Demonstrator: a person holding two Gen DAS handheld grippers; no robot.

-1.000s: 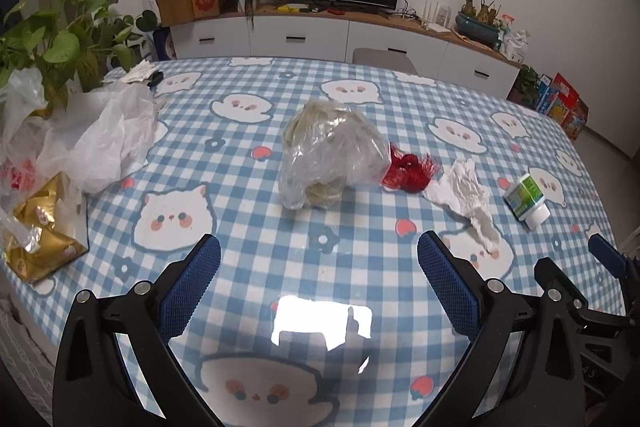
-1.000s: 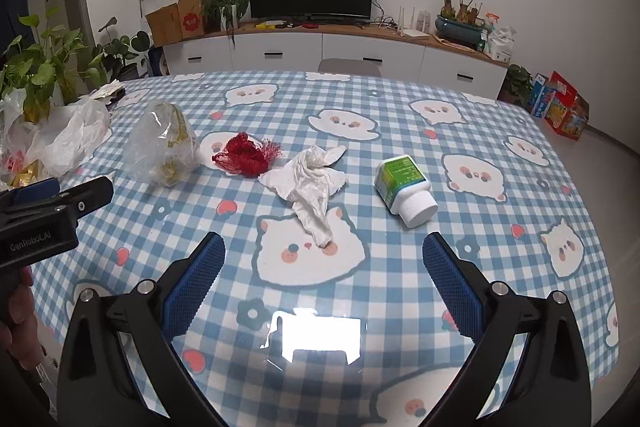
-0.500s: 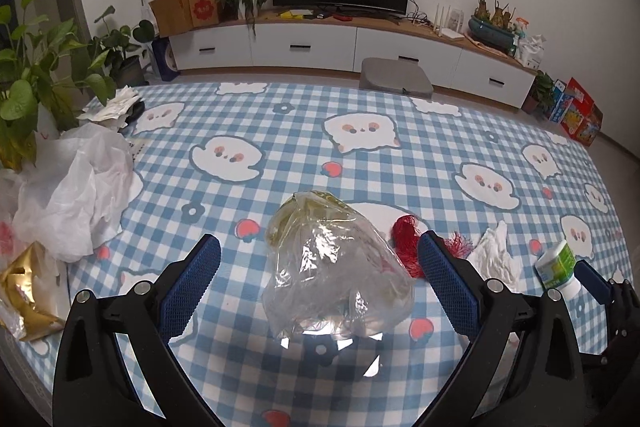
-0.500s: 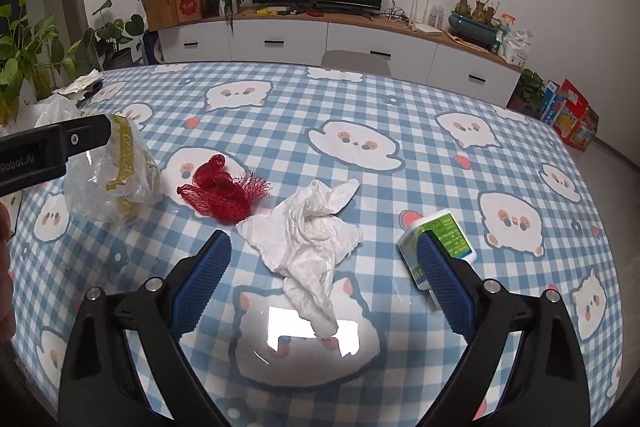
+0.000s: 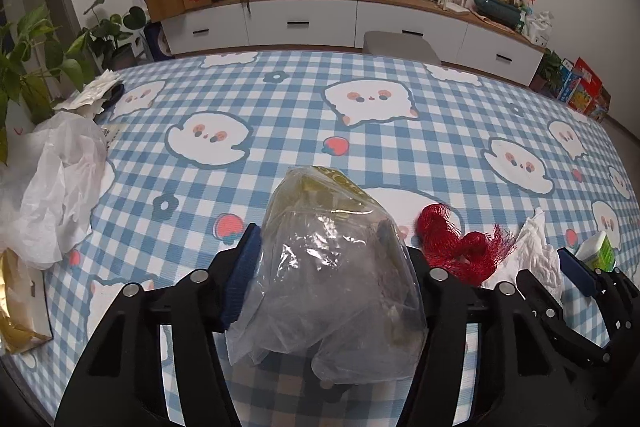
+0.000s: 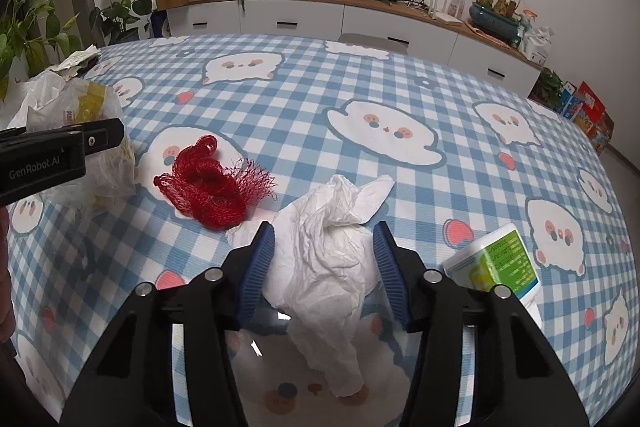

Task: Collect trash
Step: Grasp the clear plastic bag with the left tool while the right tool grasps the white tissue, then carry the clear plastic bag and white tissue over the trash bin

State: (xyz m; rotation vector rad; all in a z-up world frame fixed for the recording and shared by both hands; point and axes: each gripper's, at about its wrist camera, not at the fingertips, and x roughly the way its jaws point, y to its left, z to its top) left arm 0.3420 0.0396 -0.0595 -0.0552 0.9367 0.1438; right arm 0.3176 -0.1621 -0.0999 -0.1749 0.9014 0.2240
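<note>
A crumpled clear plastic bag (image 5: 332, 267) with yellow print lies on the table, between the fingers of my left gripper (image 5: 328, 279), whose jaws are part closed against its sides. A crumpled white tissue (image 6: 328, 259) lies between the fingers of my right gripper (image 6: 324, 267), jaws narrowed around it. A red mesh net (image 6: 212, 187) lies between the bag and the tissue; it also shows in the left wrist view (image 5: 456, 251). A green and white bottle (image 6: 500, 263) lies on its side right of the tissue.
The table has a blue checked cloth (image 5: 360, 147) with cat prints. At its left edge are a white plastic bag (image 5: 56, 187), a gold packet (image 5: 16, 303) and potted plants (image 5: 28, 67). A TV cabinet (image 5: 360, 19) stands behind.
Both grippers moved forward and down onto the table. The left jaws narrowed around the clear bag; the right jaws narrowed around the white tissue.
</note>
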